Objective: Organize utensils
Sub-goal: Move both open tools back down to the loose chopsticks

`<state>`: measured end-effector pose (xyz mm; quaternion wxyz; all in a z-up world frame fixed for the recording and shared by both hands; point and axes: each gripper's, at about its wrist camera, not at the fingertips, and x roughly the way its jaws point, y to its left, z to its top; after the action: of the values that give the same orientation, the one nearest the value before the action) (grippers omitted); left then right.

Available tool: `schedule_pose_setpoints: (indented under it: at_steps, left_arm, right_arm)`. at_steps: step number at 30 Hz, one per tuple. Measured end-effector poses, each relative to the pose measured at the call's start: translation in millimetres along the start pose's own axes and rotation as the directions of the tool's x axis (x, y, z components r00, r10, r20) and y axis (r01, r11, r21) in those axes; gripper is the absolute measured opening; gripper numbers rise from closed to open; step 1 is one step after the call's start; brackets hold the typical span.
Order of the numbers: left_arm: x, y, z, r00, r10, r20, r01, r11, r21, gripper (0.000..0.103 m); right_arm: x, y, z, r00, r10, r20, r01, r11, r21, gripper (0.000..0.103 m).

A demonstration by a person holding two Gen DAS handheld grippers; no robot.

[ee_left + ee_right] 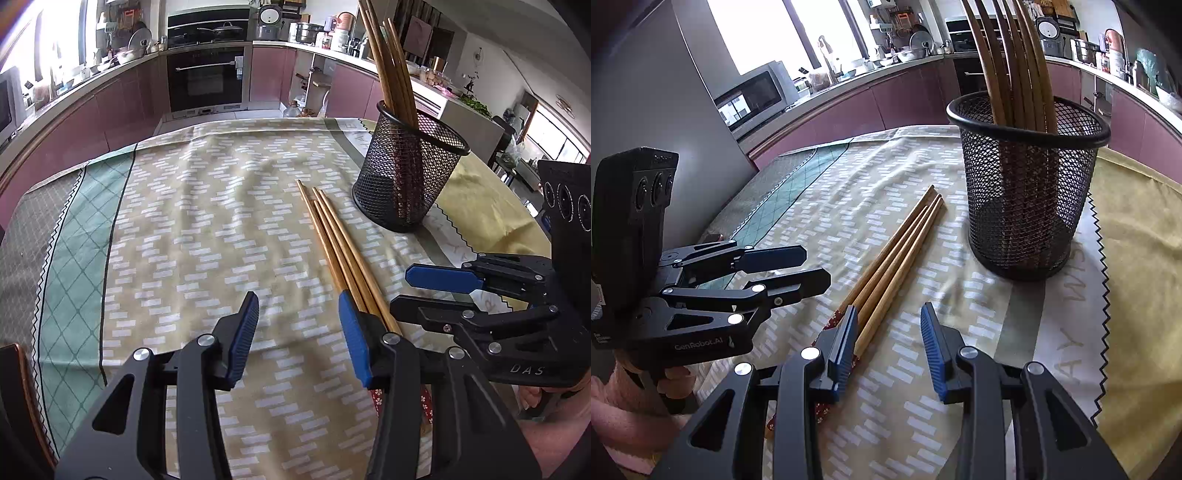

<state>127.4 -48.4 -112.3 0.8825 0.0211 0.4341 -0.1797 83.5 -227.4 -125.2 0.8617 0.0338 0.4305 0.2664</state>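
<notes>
Several wooden chopsticks (334, 240) lie side by side on the patterned tablecloth, tips pointing away; they also show in the right wrist view (897, 254). A black mesh holder (406, 173) stands upright behind them with several chopsticks in it; it also shows in the right wrist view (1030, 192). My left gripper (299, 332) is open and empty, just left of the lying chopsticks' handle ends. My right gripper (888, 347) is open and empty, just right of those ends. Each gripper shows in the other's view, the right (436, 291) and the left (809, 269).
The tablecloth (192, 229) covers a round table. A yellow cloth (1145, 258) lies under it at the right. A chair back (14, 369) stands at the near left edge. Kitchen counters and an oven (205, 74) lie beyond the table.
</notes>
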Motion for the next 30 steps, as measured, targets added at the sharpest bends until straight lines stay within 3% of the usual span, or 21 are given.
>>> schedule_pose_setpoints:
  at_steps: [30]
  left_arm:
    - [8,-10,-2,1.0,-0.02,-0.022,0.021,0.999,0.039,0.046]
  right_arm:
    - [7,9,0,0.994,-0.11,-0.02,0.109,0.993,-0.043,0.031]
